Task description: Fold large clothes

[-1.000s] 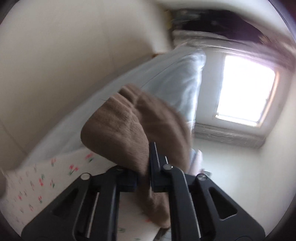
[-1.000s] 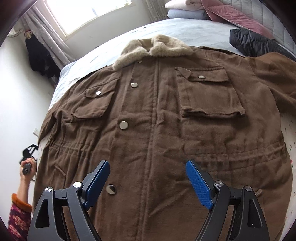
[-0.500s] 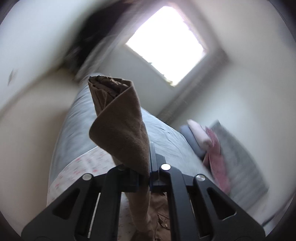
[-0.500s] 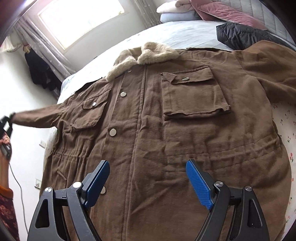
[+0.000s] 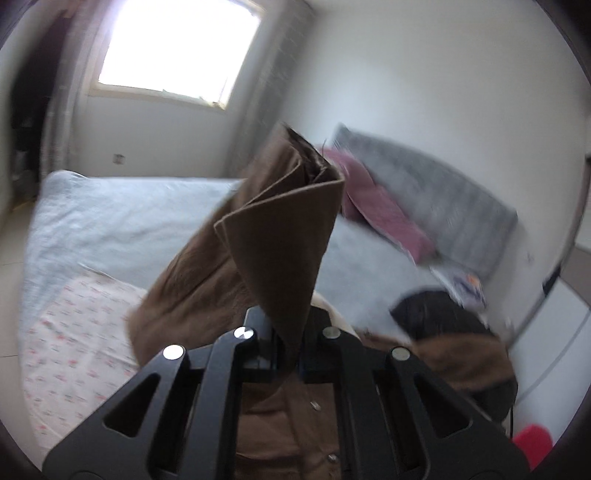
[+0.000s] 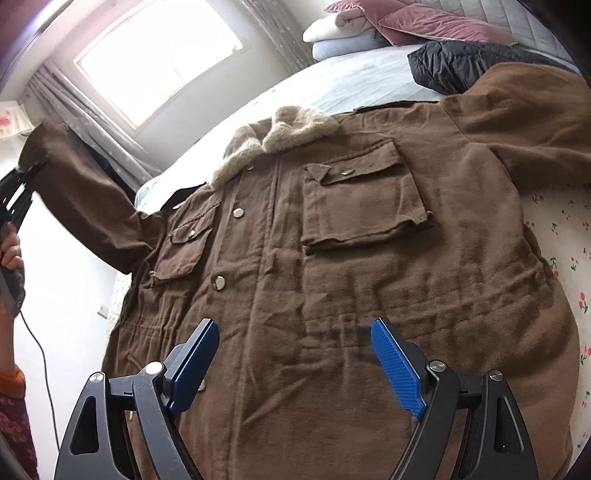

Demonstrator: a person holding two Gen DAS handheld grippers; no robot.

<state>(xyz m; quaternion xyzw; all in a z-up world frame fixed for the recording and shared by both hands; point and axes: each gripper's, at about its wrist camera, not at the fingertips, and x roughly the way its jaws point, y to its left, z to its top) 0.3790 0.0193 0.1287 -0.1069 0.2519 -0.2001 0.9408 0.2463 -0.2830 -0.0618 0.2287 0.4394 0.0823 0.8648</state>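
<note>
The coat [image 6: 332,280] under my grippers is plain brown, with a pale beige fleece collar [image 6: 273,136] and silver snap buttons [image 6: 220,282]. The sleeve [image 5: 273,240] in my black left gripper [image 5: 286,354] is the same brown. My right gripper [image 6: 291,365] is black with textured blue pads [image 6: 397,365]. The bed sheet [image 6: 343,85] is light blue-grey; a white cloth [image 6: 565,229] carries small red cherries with green leaves. A black jacket [image 6: 454,62] lies beside dusty pink pillows [image 6: 436,22]. My sleeve cuff [image 6: 14,380] is orange over a dark red pattern.
</note>
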